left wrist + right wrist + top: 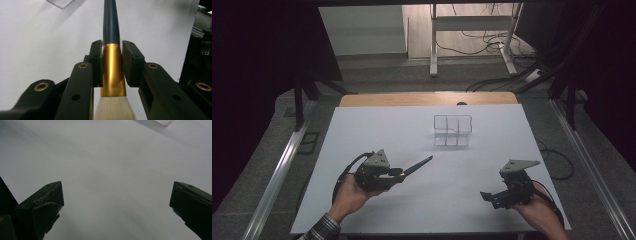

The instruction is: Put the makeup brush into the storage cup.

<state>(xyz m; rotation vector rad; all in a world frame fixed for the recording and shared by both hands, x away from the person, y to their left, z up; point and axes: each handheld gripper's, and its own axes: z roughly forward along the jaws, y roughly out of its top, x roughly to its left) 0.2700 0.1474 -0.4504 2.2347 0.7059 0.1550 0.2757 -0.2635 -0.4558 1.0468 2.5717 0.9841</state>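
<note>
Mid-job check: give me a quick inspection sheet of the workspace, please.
Surface: white table, bare around the work.
Job's things: brush with gold ferrule and dark handle; clear organizer with compartments, standing apart.
Clutter: nothing seen.
Grippers: left gripper shut on brush at the ferrule; right gripper open, nothing between jaws.
Cables: one trails from each gripper; more lie on the floor behind.
Surroundings: dark curtains, desk legs beyond.

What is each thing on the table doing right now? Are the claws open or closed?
Left claw: shut on the brush's gold band.
Brush: held off the table, dark handle pointing away toward the clear box, pale bristles toward the hand.
Right claw: open wide, nothing between its jaws.
Clear box: standing upright on the table, looks empty, with dividers inside.
White table: bare around the box.
</note>
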